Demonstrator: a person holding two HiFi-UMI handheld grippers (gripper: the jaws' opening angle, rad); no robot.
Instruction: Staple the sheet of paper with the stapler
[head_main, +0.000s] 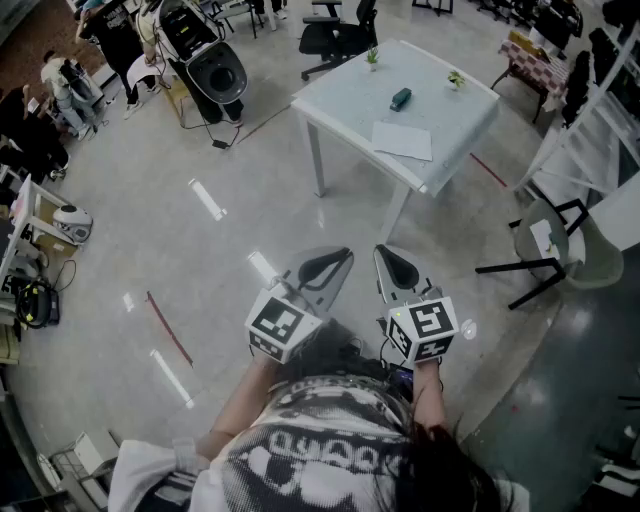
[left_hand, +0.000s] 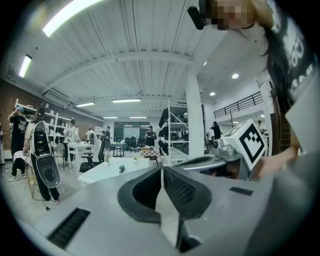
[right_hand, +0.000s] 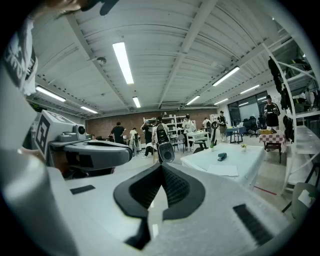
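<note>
Not started, nothing stapled or touched. One tabletop (head_main: 340, 110), well ahead. Two grippers, left gripper (head_main: 338, 260) and right gripper (head_main: 388, 256), fingers together on both, empty. On the tabletop: one sheet of paper (head_main: 403, 140), one stapler (head_main: 400, 98) just beyond it, two small plants (head_main: 372, 57).

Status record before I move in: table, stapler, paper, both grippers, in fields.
table: white, across open floor from the person
stapler: dark, lying on the table, beyond the paper
sheet of paper: flat by the table's near edge, apart from the stapler
left gripper: jaws together, nothing between them
right gripper: jaws together, nothing between them
task: not yet begun, neither gripper at the table
</note>
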